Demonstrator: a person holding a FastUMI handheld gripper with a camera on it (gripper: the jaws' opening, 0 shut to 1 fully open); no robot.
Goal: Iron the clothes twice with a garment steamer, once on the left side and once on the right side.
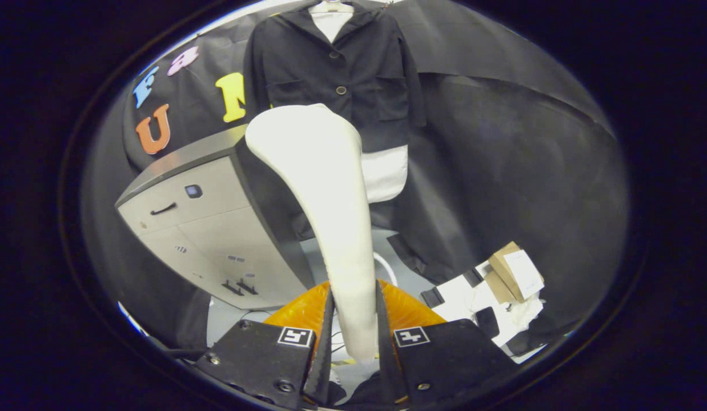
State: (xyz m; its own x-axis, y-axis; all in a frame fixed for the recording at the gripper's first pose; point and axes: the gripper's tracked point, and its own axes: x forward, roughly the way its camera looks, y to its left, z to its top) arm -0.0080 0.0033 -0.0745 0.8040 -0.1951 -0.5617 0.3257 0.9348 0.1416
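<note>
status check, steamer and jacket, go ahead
gripper shut on steamer. steamer head short of black jacket on hanger. grey cabinet alongside, path open.

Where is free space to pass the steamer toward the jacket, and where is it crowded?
The gripper is shut on the white steamer. Free room lies right of the steamer, before the plain black cloth beside the jacket. It is crowded by the grey cabinet and around the boxes below.
</note>
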